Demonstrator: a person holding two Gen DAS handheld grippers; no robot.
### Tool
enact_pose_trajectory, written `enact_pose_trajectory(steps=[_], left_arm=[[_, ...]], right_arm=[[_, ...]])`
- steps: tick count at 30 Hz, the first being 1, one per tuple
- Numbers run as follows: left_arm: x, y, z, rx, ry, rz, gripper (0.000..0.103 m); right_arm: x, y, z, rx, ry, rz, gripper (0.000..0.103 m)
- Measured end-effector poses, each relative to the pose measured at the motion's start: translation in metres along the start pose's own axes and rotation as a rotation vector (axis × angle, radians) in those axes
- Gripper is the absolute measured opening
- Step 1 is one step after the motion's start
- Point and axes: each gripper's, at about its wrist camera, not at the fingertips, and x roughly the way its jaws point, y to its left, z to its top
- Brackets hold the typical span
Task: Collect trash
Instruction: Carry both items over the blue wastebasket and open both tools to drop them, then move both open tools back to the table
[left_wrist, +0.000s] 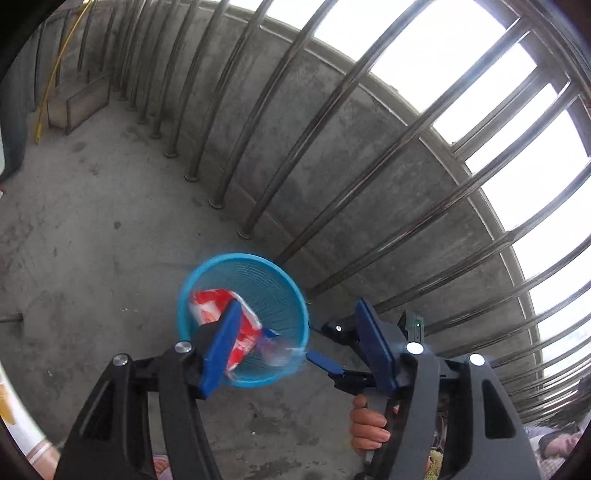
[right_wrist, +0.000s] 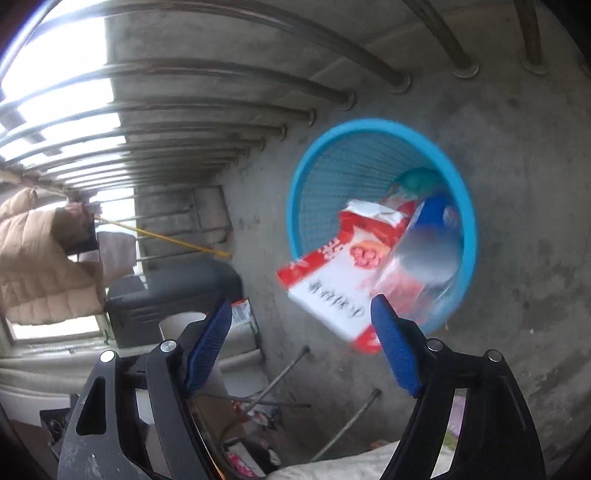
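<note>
A round blue mesh basket (left_wrist: 280, 269) stands on the concrete floor by the railing. A red and white packet (left_wrist: 210, 302) lies partly in it, and a blurred clear wrapper (left_wrist: 277, 350) is at its near rim. My left gripper (left_wrist: 295, 343) hangs just above the basket, open, with nothing pressed between its pads. In the right wrist view the packet (right_wrist: 332, 280) is blurred, tilted over the basket (right_wrist: 369, 125) rim, beside a blurred blue and clear wrapper (right_wrist: 428, 240). My right gripper (right_wrist: 303, 343) is open, its right finger next to the packet's corner.
Steel railing bars (left_wrist: 332, 122) and a low concrete wall close in behind the basket. A hand (left_wrist: 369, 424) holds the right gripper's handle. A black object (right_wrist: 166, 291), a hanging beige jacket (right_wrist: 33, 258), loose metal rods (right_wrist: 280, 376) and clutter lie to one side.
</note>
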Motion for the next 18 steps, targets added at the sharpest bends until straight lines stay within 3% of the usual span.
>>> enact_pose_trajectory(steps=[9, 14, 18], left_arm=[[-0.083, 0.028, -0.037, -0.112, -0.09, -0.042, 0.062], [-0.148, 0.044, -0.07, -0.126, -0.187, 0.016, 0.062], [-0.209, 0.066, -0.097, -0.138, -0.292, 0.087, 0.064]], right_arm=[[-0.028, 0.002, -0.025, -0.054, -0.016, -0.005, 0.074], [-0.039, 0.039, -0.042, -0.214, -0.038, -0.002, 0.074], [-0.033, 0.085, -0.065, -0.378, 0.004, 0.001, 0.074]])
